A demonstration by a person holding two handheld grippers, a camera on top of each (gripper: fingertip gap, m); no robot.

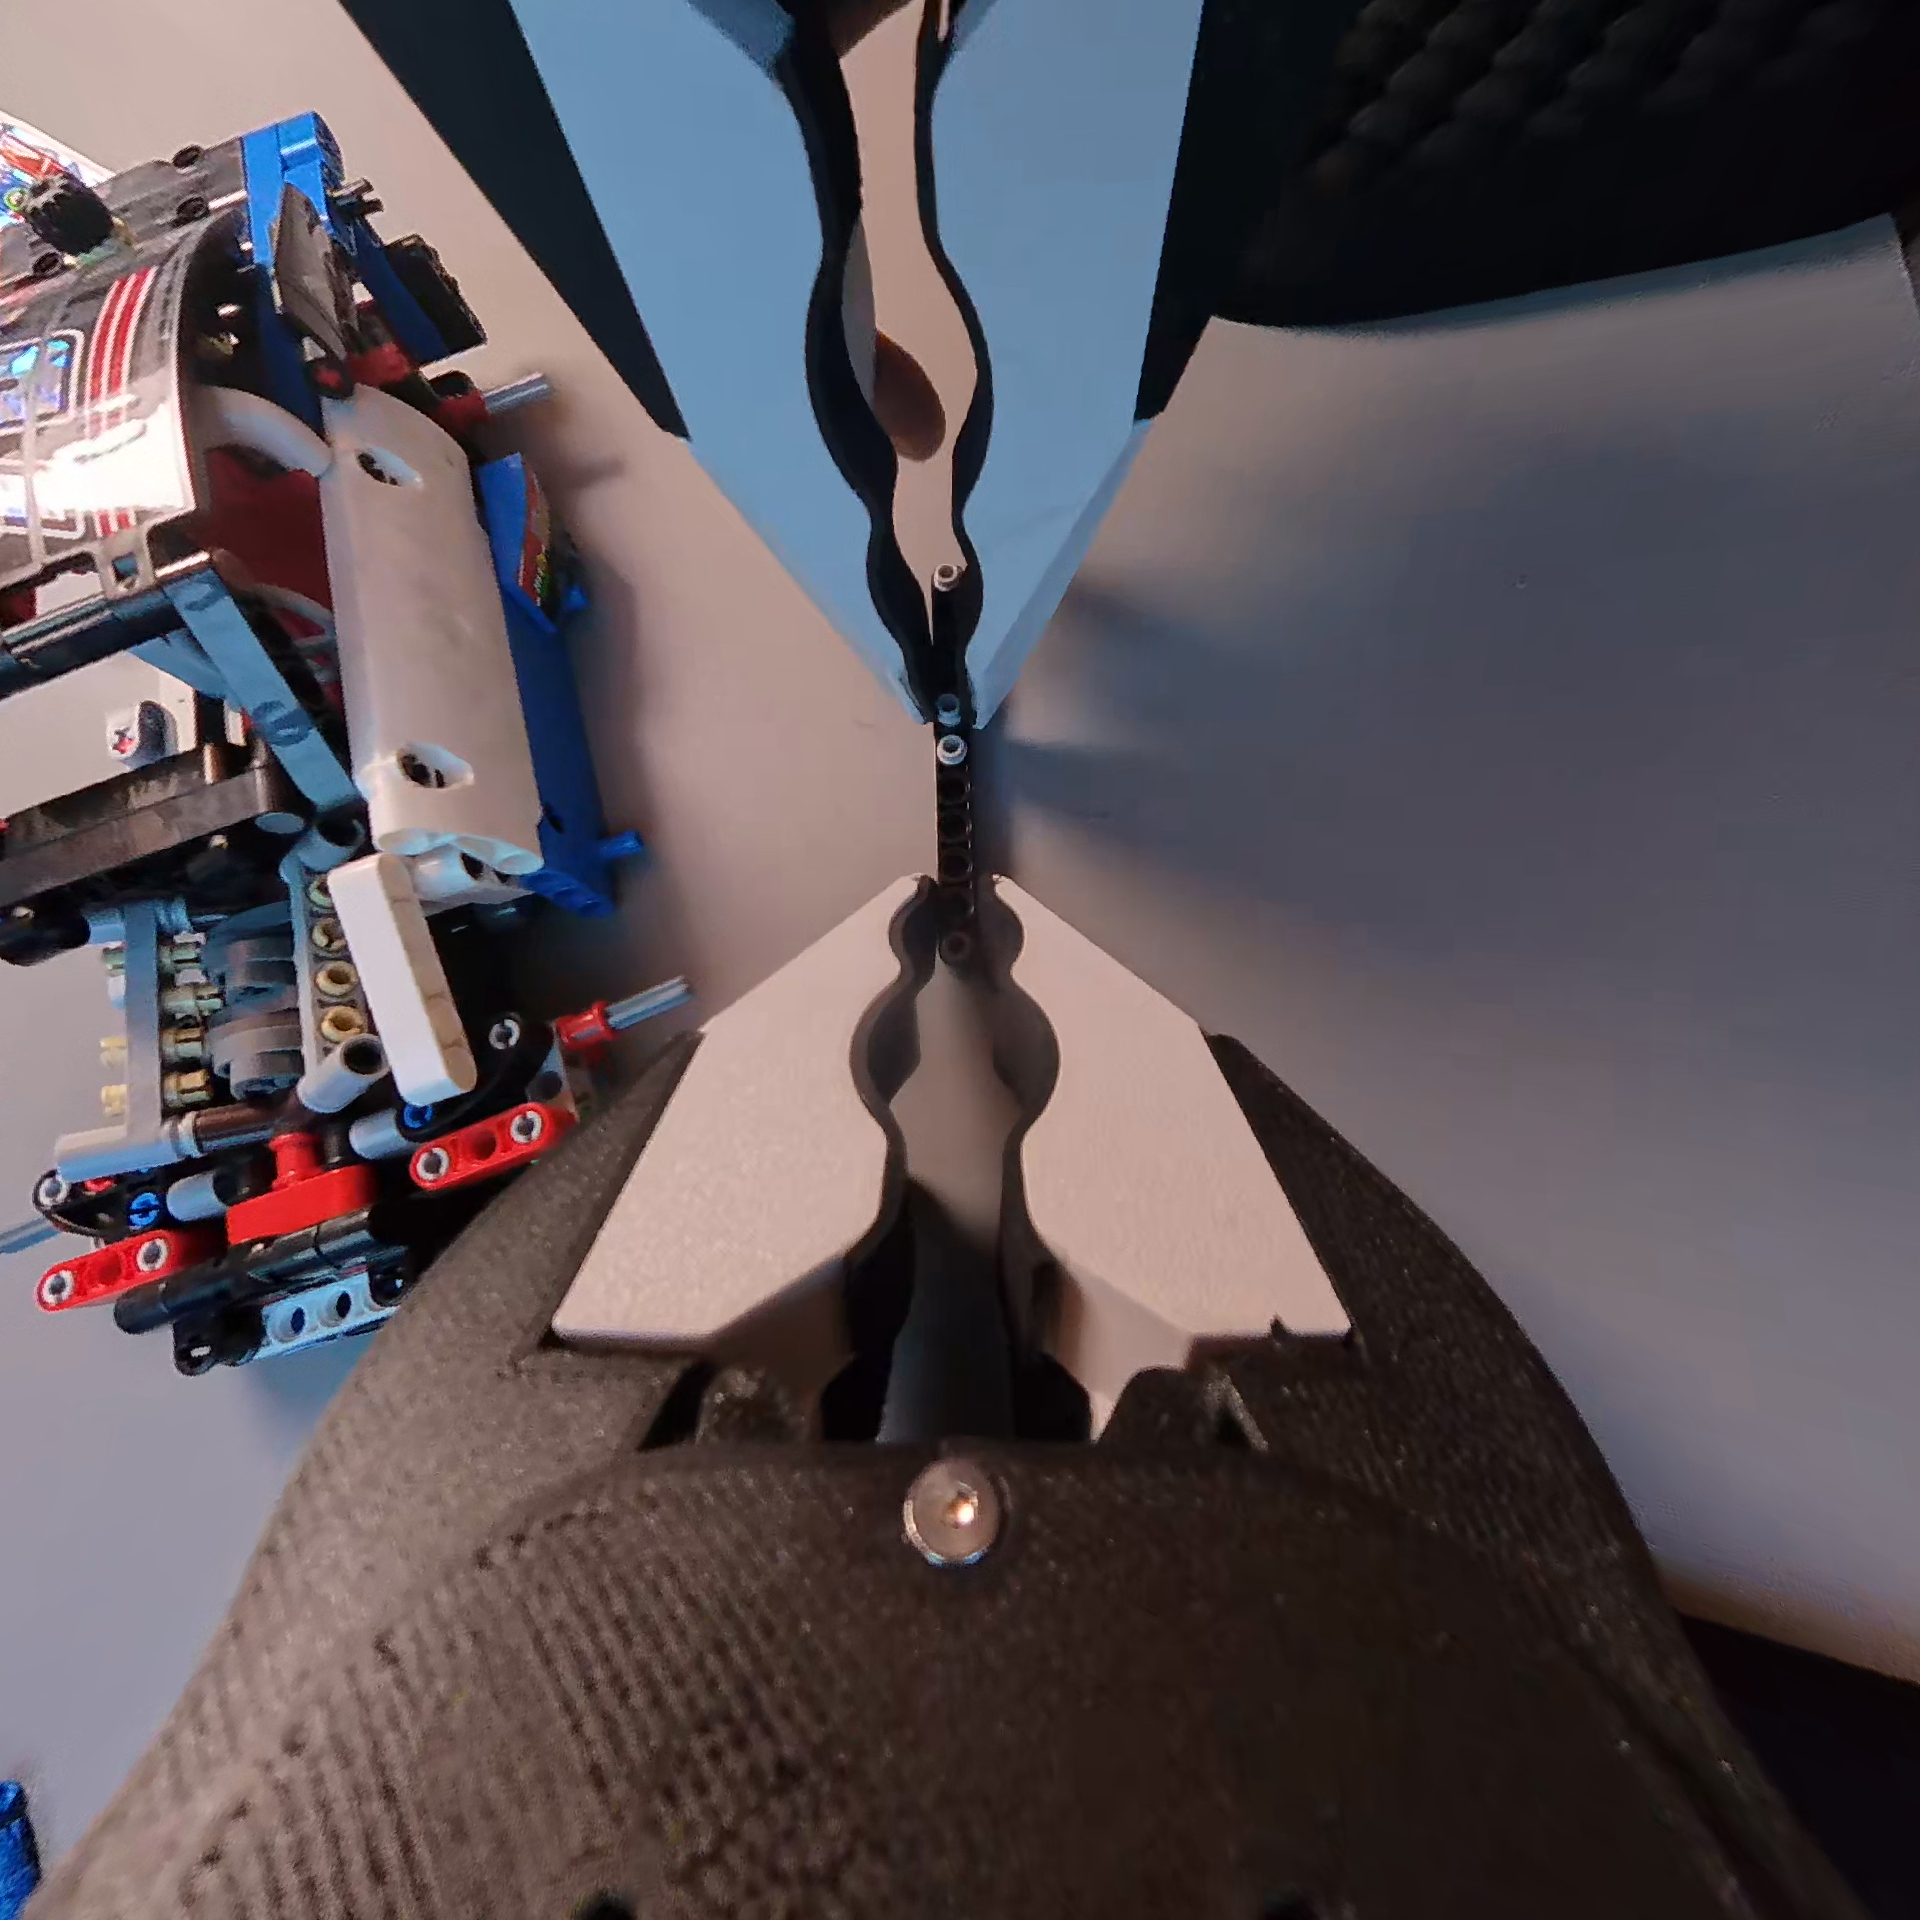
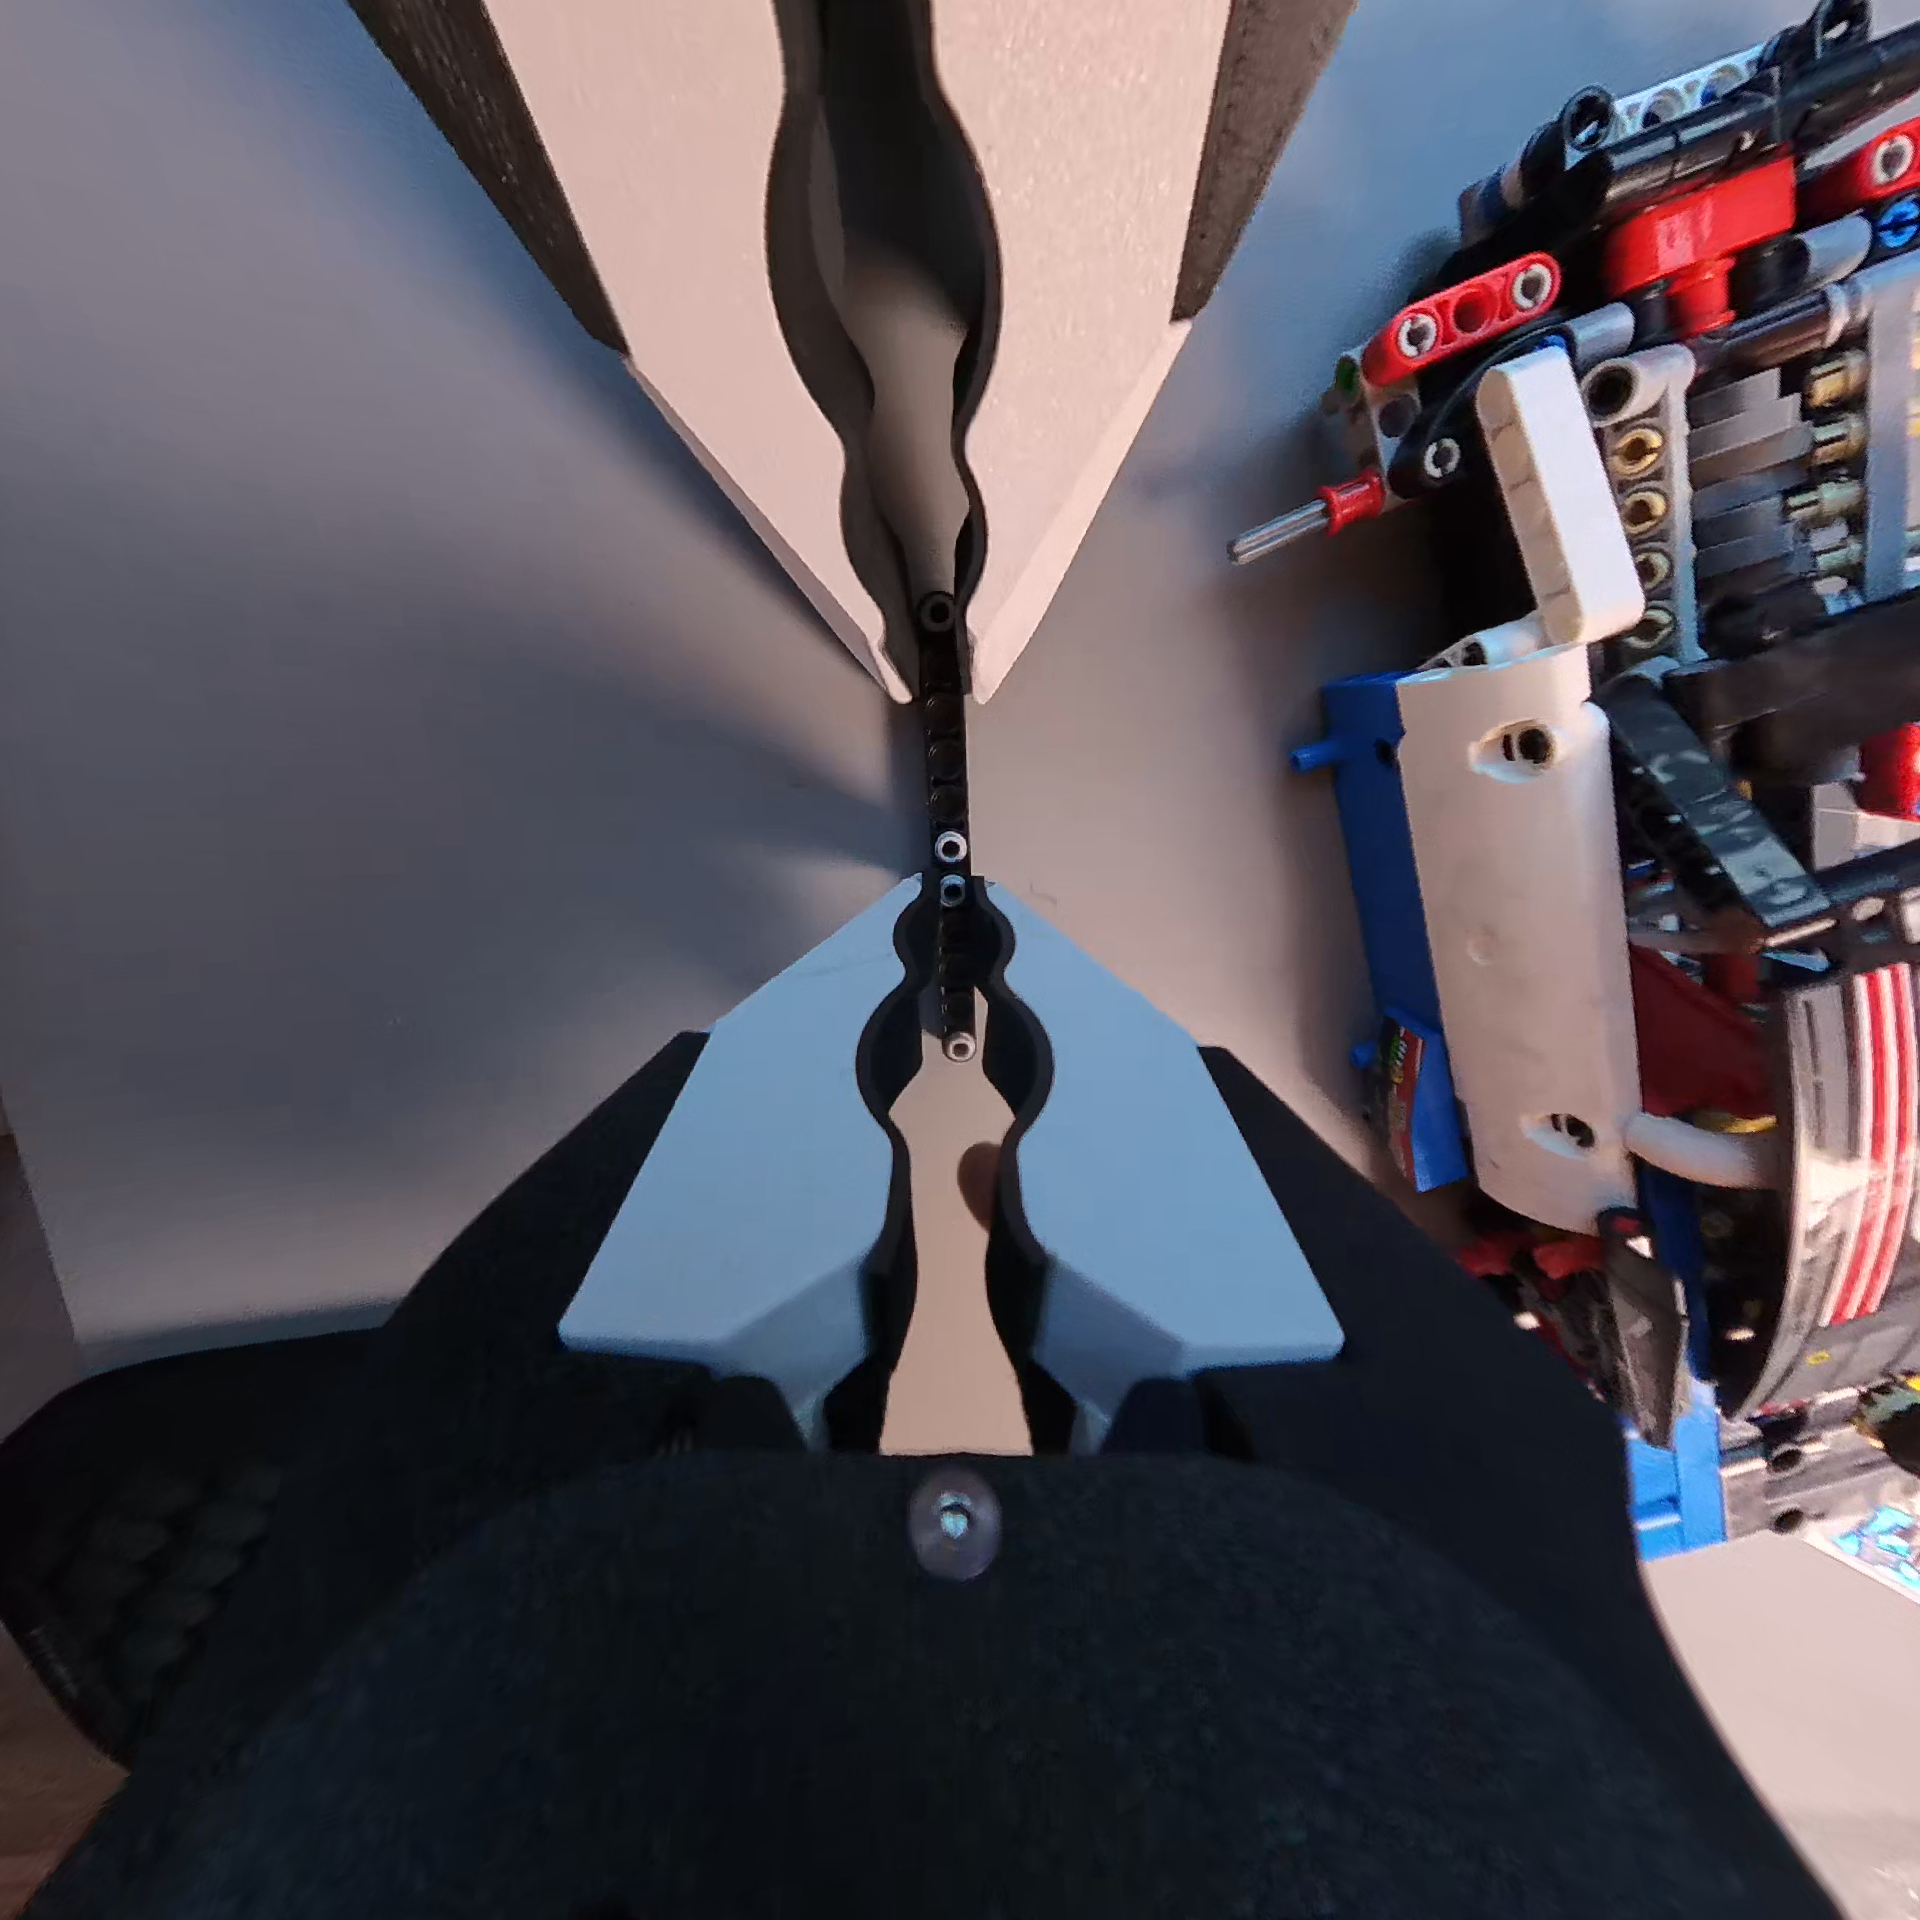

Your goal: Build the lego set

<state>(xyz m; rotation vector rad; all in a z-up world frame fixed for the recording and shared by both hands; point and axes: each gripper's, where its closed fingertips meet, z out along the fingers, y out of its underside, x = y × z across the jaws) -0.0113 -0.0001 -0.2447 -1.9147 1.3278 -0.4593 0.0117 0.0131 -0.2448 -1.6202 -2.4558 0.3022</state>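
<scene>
A long black holed beam (image 1: 954, 821) hangs over the grey table, gripped at both ends. My left gripper (image 1: 954, 891) is shut on its near end in the left wrist view. My right gripper (image 1: 951, 712) comes from the top and is shut on the far end. Two light grey pins sit in holes near the right gripper. In the right wrist view the beam (image 2: 948, 769) runs from my right gripper (image 2: 951, 885) up to the left gripper (image 2: 935, 691). The partly built red, white, blue and black car model (image 1: 312, 831) lies to the left; in the right wrist view the model (image 2: 1662, 779) is on the right.
A grey axle with a red bush (image 1: 623, 1013) sticks out of the model toward the grippers. A small blue piece (image 1: 12, 1839) lies at the bottom left. The table edge (image 1: 1787, 1652) runs at the lower right. A person's fingertip (image 1: 909, 400) shows behind the right gripper.
</scene>
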